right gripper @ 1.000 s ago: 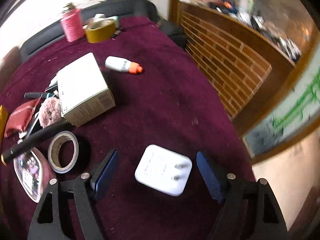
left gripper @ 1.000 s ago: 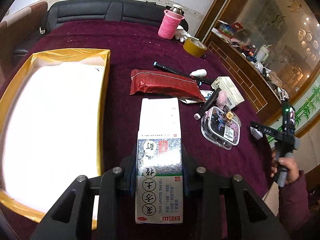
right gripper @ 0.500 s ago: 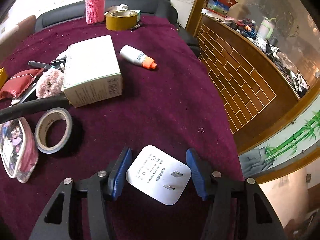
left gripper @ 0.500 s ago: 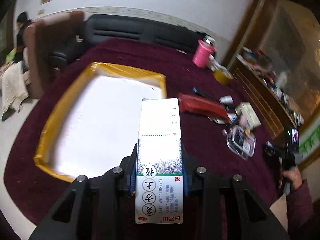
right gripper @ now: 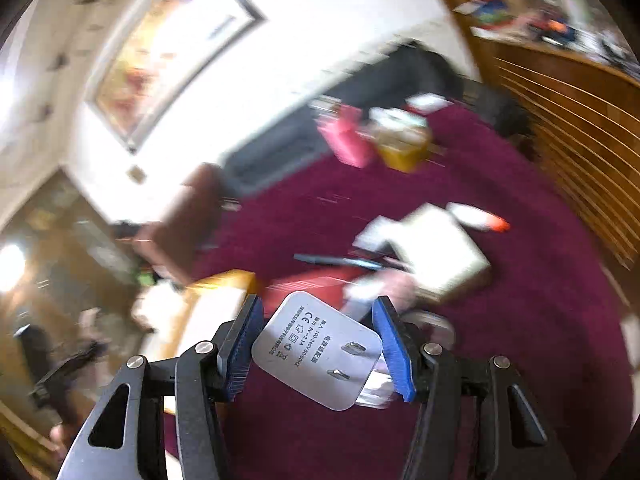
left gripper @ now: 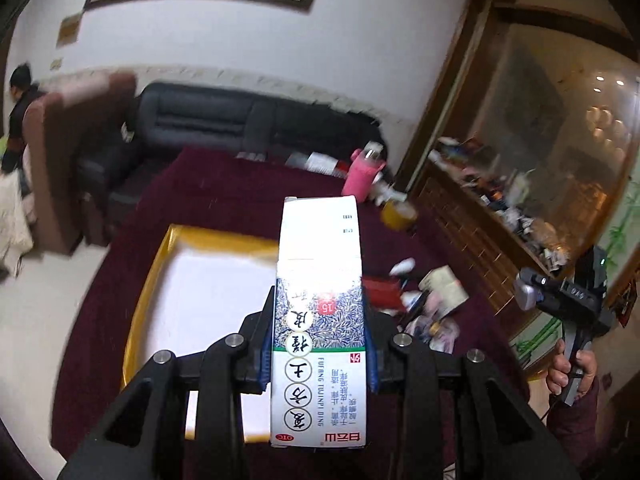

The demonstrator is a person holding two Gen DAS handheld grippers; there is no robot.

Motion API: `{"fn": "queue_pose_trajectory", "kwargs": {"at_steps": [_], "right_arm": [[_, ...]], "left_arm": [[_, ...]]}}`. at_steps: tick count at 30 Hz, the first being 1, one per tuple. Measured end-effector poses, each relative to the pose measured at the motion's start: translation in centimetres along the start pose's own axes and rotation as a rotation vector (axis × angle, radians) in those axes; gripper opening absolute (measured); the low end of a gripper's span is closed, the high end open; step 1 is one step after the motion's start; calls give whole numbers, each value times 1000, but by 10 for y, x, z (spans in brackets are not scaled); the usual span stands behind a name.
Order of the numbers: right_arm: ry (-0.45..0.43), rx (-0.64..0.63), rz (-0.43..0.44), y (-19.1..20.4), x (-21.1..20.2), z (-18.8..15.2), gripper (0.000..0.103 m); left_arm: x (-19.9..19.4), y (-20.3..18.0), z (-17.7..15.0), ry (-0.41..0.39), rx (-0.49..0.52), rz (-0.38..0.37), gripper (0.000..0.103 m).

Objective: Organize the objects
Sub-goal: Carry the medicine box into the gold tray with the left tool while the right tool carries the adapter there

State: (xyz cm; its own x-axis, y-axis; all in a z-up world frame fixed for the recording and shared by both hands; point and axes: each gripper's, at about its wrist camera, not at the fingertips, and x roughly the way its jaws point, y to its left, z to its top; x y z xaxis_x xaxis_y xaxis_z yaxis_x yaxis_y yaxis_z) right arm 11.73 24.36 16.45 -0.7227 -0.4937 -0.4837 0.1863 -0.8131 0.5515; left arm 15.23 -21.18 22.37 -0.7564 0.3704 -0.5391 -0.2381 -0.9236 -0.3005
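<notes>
Left gripper [left gripper: 319, 354], lower centre of its frame, jaws closed on a tall carton [left gripper: 319, 320] printed with Chinese characters and a blue leaf pattern; the carton is clamped near its lower half and projects up to mid-frame, held above a maroon table [left gripper: 208, 196]; left of and behind the carton, a tray [left gripper: 154, 276] with a yellow rim and white floor lies on the table; right of the carton, a blurred heap of small things, among them a red pouch [left gripper: 382, 290] and a pale box [left gripper: 444, 284]; further up, a pink bottle [left gripper: 360, 176] beside a yellow tape roll [left gripper: 398, 214]; at the right edge, a hand [left gripper: 570, 370] holding the right gripper's handle; a dark sofa [left gripper: 216, 120] along the white wall in the upper part. Right gripper [right gripper: 320, 344], lower centre of its frame, blue pads [right gripper: 394, 346] pressed on the two sides of a white charger [right gripper: 316, 344], its two-pin face and printed label turned to the camera, held clear of the table [right gripper: 520, 280]; beyond it, motion-blurred, the pale box [right gripper: 436, 248], an orange-capped tube [right gripper: 478, 218], a dark pen [right gripper: 336, 260], the pink bottle [right gripper: 346, 136] and tape roll [right gripper: 402, 144]; the tray's yellow corner [right gripper: 224, 284] shows at left of the jaws; a framed picture [right gripper: 168, 44] hangs at upper left.
</notes>
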Motion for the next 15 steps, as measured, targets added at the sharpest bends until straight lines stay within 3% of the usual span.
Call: {"fn": "queue_pose_trajectory", "kwargs": {"at_steps": [5,8,12,15], "right_arm": [[-21,-132,235,114,-9,50,62],[25,-164,331,178,3,86,62],[73,-170,314,250,54,127,62],[161,-131,260,271,127,123,62]], "left_arm": [[-22,-20,66,-30,73,26,33],[-23,-27,109,-50,122,122,33],[10,-13,153,-28,137,241,33],[46,13,147,1,100,270,33]]}}
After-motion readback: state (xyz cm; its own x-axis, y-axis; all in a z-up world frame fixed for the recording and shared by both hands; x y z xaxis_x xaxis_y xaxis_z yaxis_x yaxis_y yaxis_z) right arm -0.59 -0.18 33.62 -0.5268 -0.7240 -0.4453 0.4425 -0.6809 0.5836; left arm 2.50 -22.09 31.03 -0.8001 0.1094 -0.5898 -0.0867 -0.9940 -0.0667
